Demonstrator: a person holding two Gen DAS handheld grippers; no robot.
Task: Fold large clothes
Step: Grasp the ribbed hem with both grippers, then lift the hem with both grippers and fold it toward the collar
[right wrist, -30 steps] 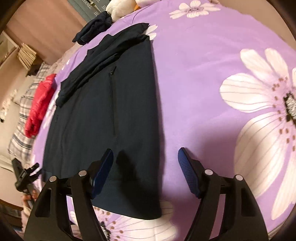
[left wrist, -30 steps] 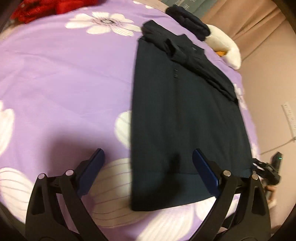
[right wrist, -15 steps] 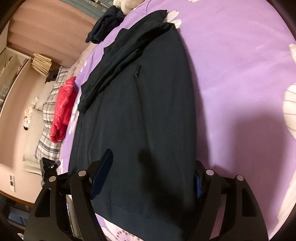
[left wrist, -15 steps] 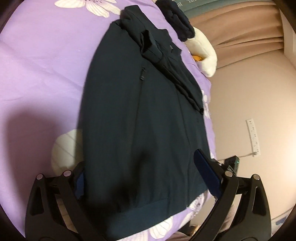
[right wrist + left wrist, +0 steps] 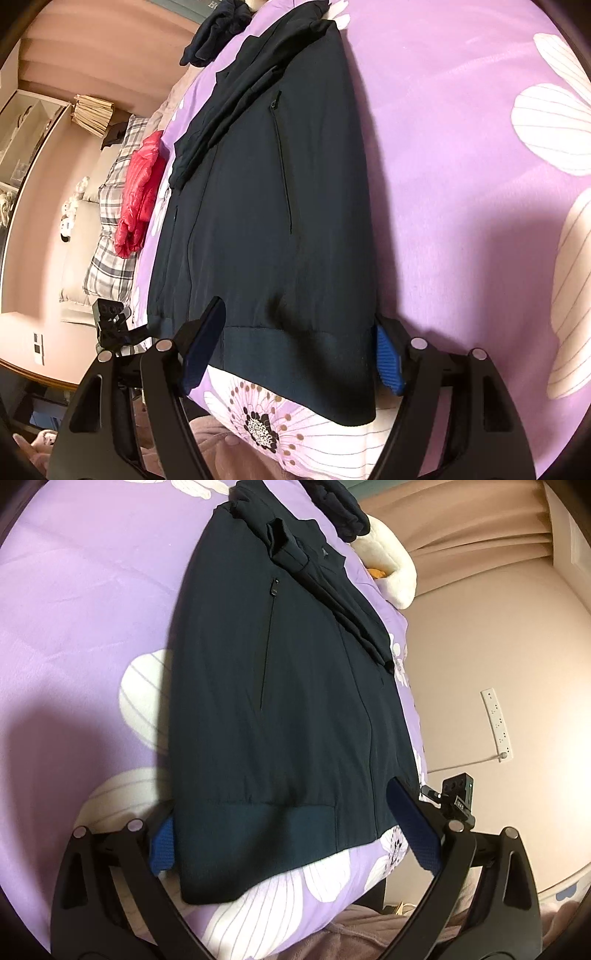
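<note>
**Dark jacket flat on a purple floral bed, both grippers at its hem**

Left wrist view: left gripper (image 5: 293,834) at 6 o'clock, jaws spread wide, straddling the ribbed hem of a dark navy jacket (image 5: 280,672). Left blue pad (image 5: 162,843) tucked at the hem's corner, partly hidden by cloth; right pad (image 5: 413,827) raised clear near the zip edge. Nothing pinched. Jacket laid flat on the purple flowered bedspread (image 5: 85,602), stretching from 6 toward 12 o'clock, sleeves folded across the chest. White plush toy (image 5: 391,568) at 1 o'clock.

Right wrist view: right gripper (image 5: 295,349) at 6 o'clock, jaws likewise wide, hem band between the pads without being clamped. Jacket running toward 12 o'clock. Red garment (image 5: 142,192) at 9 o'clock beside a plaid pillow (image 5: 110,229).
</note>
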